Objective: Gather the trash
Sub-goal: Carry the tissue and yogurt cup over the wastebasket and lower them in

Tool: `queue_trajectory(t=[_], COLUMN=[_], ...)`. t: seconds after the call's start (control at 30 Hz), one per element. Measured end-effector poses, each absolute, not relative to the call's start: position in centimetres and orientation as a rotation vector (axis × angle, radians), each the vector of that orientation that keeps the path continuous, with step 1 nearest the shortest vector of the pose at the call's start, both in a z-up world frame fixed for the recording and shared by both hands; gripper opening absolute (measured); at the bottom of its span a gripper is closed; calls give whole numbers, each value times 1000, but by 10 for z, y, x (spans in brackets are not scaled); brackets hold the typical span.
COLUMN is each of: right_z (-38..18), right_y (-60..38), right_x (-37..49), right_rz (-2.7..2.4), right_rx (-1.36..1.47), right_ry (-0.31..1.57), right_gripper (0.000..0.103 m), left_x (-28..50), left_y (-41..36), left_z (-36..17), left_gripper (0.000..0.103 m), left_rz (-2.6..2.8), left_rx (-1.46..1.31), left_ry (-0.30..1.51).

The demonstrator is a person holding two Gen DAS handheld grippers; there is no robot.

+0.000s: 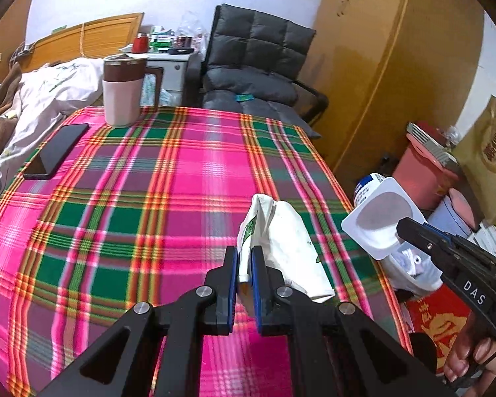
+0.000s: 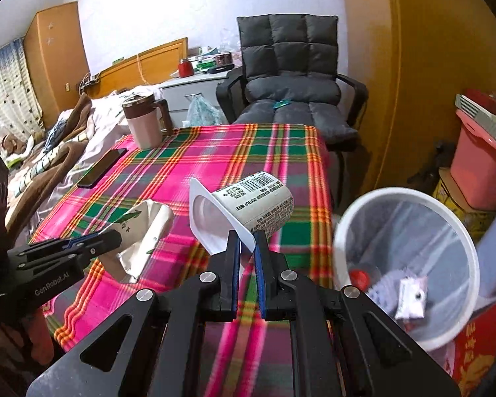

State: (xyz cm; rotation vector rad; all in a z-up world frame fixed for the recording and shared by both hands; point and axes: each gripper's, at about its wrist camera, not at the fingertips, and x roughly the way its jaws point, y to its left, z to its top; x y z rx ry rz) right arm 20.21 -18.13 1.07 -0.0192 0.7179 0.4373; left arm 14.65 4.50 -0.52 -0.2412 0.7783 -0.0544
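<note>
Both grippers are carrying trash: the left gripper (image 1: 244, 264) is pinching a crumpled wrapper (image 1: 281, 231) just above the table (image 1: 132, 198), and the right gripper (image 2: 247, 248) is clamping a cup (image 2: 248, 205) by its rim, sideways, likely heading for the bin (image 2: 403, 264) beside the table.

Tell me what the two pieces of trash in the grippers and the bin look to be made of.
Yogurt cup: thin white plastic, smooth semi-gloss, with a stiff flat rim and printed barcode label.
Crumpled bag: probably paper or paper-like film, matte white with green print, holding sharp creases.
Bin: white plastic rim, lined with a thin translucent bag, probably plastic film.
</note>
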Motion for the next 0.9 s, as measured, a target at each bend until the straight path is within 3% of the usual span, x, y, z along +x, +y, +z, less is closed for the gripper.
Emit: queue_trajectory(t=[0.9], right_z=[2], right_y=[-272], right_x=[183], right_rz=[282], right_rx=[115], right_ry=[692], right_gripper=[11], left_x=[162], left_y=[-72], left_z=[11], left_gripper=[8], left_rz=[-245], left_rx=[-122], left_ry=[791])
